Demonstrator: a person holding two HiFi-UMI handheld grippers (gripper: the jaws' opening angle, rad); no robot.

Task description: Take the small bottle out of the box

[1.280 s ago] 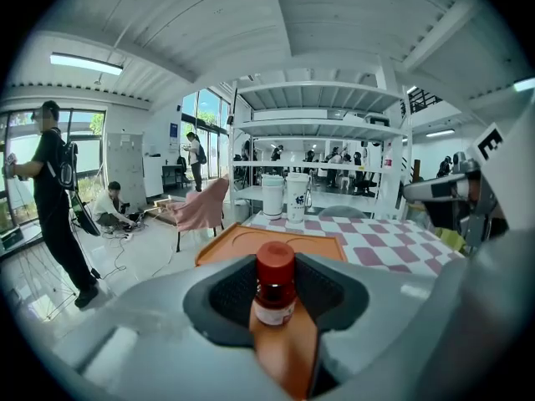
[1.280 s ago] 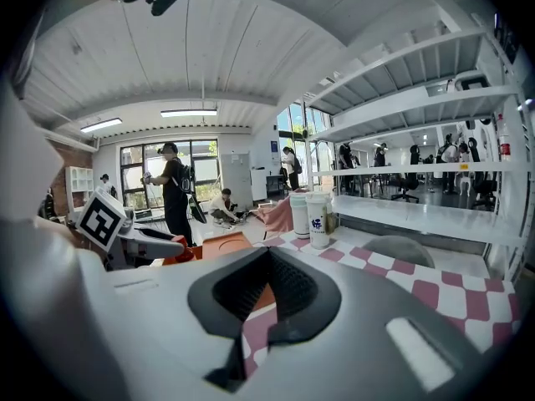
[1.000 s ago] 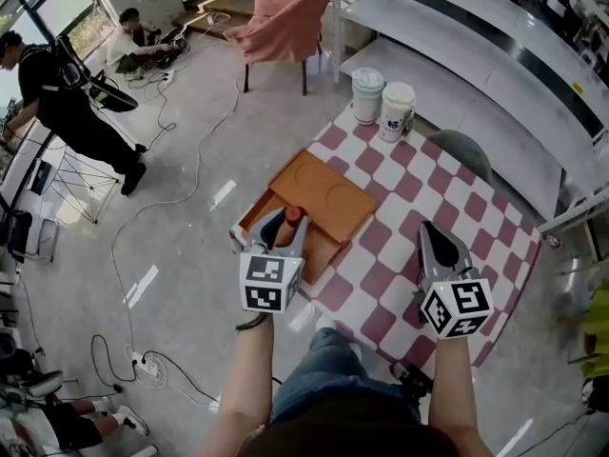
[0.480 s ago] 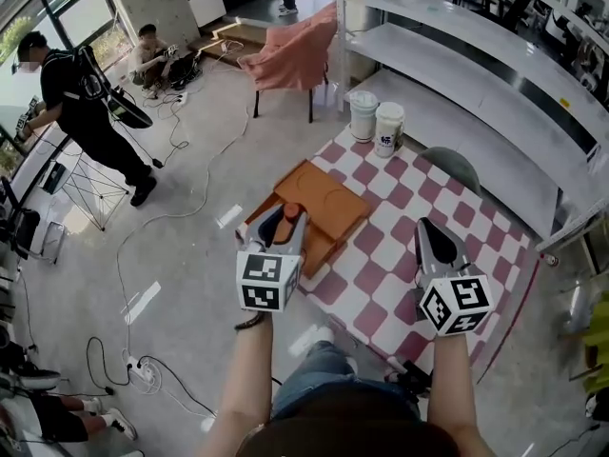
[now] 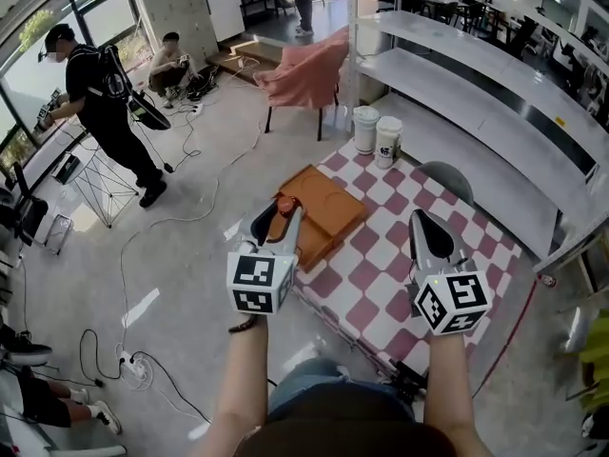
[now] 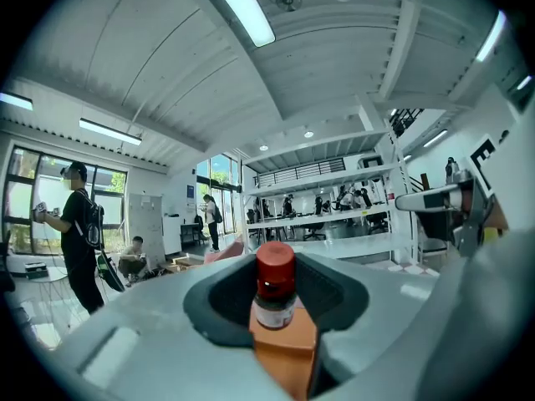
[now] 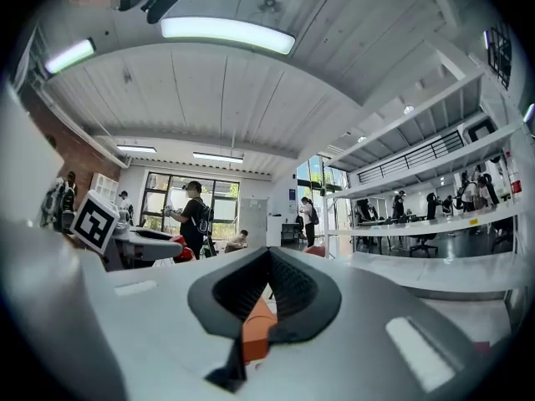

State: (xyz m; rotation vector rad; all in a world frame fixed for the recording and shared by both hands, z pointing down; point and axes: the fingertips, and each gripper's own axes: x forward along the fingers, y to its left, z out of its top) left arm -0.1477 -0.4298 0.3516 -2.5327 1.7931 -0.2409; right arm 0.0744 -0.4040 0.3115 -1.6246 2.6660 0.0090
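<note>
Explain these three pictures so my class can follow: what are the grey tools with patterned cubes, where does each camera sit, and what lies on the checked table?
There is no robot here. A person holds one tool in each hand, and each tool has two fingers. The downward picture comes from a camera on the person's head. The other two cameras ride on the tools and look along the fingers. The left gripper is shut on the small bottle, which has a red cap. The right gripper is shut and empty. On the checked table are an orange box and two white cups.
</note>
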